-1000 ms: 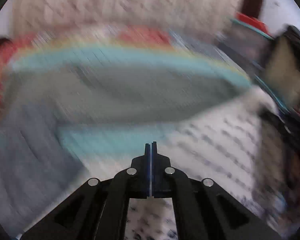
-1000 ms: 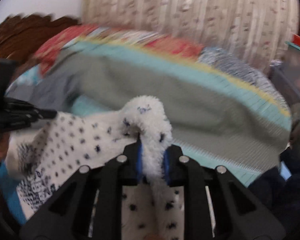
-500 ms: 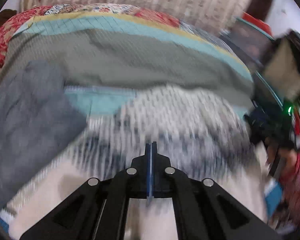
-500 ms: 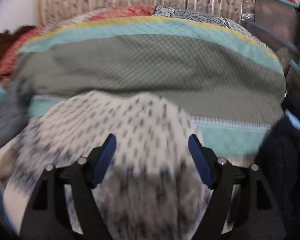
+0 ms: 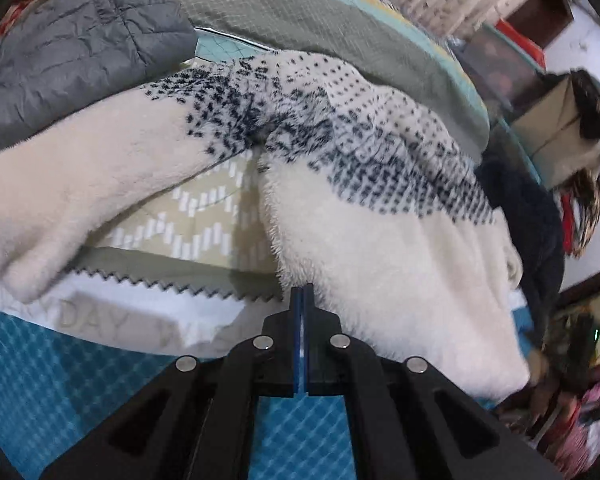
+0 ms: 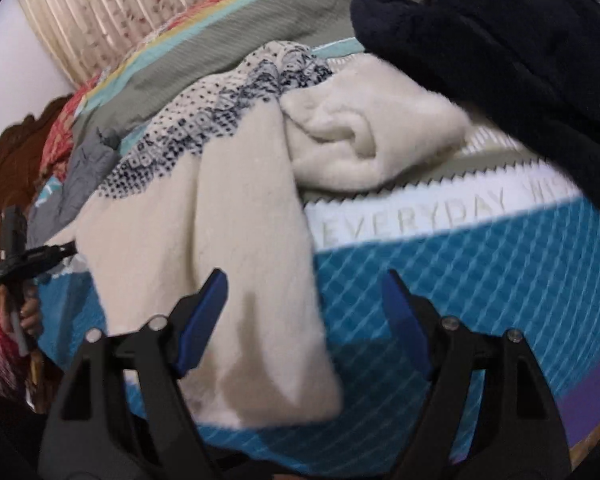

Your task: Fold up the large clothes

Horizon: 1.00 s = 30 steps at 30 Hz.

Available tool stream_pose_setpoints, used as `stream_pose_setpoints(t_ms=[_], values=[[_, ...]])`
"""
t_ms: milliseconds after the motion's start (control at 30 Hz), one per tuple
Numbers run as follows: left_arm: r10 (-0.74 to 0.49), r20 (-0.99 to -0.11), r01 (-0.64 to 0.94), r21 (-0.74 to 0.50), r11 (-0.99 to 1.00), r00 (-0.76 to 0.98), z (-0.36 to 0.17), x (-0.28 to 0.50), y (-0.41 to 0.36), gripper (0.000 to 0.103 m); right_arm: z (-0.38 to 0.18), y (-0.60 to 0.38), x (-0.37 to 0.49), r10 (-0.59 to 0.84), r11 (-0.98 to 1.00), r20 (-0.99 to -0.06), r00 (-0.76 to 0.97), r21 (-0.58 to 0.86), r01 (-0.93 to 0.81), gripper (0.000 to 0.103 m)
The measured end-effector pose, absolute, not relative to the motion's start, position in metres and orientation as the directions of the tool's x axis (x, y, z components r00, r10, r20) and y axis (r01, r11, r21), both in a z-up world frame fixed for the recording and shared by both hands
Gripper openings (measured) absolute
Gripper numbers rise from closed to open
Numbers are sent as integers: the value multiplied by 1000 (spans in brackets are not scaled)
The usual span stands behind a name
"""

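A large fluffy cream sweater (image 5: 380,240) with dark blue dots on its upper part lies spread on the bed, one sleeve (image 5: 72,184) stretched to the left. My left gripper (image 5: 302,300) is shut and empty, its tips at the sweater's lower left edge. In the right wrist view the sweater (image 6: 236,232) lies bunched, with a folded sleeve (image 6: 364,136) on the right. My right gripper (image 6: 304,300) is open and empty just above the sweater's hem.
A grey puffer jacket (image 5: 72,40) lies at the far left. A dark navy fleece garment (image 6: 520,60) lies at the right. The bed has a teal checked blanket (image 6: 460,280) with lettering and a green quilt (image 5: 320,12) behind. A curtain (image 6: 100,12) hangs behind.
My right gripper let go of the sweater and opened. The sweater dropped onto the bed. Both grippers moved back toward its lower edge.
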<state>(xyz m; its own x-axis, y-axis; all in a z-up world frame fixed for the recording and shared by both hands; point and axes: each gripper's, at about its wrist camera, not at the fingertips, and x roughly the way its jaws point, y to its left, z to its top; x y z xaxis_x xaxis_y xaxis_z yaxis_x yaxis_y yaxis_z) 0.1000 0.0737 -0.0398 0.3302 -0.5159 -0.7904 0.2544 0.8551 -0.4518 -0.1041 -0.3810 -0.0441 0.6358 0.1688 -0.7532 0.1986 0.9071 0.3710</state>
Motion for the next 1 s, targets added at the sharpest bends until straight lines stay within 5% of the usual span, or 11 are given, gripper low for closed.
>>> stream_pose_setpoints(t_ms=[167, 400, 433, 467, 500, 567, 700, 767, 1000], values=[[-536, -780, 252, -475, 843, 323, -39, 112, 44, 24, -6, -299, -88, 335, 935, -680, 653, 327, -140, 76], [-536, -790, 339, -437, 833, 299, -26, 129, -8, 24, -53, -166, -37, 375, 870, -785, 493, 116, -479, 76], [-534, -791, 341, -434, 834, 298, -24, 129, -10, 24, -65, -156, -32, 332, 872, -810, 483, 68, -485, 71], [-533, -792, 338, -434, 835, 298, -21, 128, -9, 24, -76, -151, -25, 279, 870, -832, 479, 7, -493, 42], [-540, -787, 336, -443, 831, 299, -16, 125, -5, 24, -81, -154, -14, 236, 875, -847, 476, -27, -484, 29], [-561, -768, 339, -462, 819, 309, -6, 118, 6, 24, -65, -186, 0, 360, 904, -792, 493, 166, -394, 20], [-577, -739, 298, -497, 815, 348, 3, 105, 33, 24, -42, -281, 27, 238, 955, -697, 677, 294, -33, 24], [-582, -739, 251, -525, 813, 338, -4, 104, 39, 24, -50, -306, 34, 125, 965, -745, 655, 245, 96, 61], [-614, -737, 239, -566, 789, 283, -21, 94, 15, 24, -31, -320, -24, 163, 954, -672, 723, 293, 58, 68]])
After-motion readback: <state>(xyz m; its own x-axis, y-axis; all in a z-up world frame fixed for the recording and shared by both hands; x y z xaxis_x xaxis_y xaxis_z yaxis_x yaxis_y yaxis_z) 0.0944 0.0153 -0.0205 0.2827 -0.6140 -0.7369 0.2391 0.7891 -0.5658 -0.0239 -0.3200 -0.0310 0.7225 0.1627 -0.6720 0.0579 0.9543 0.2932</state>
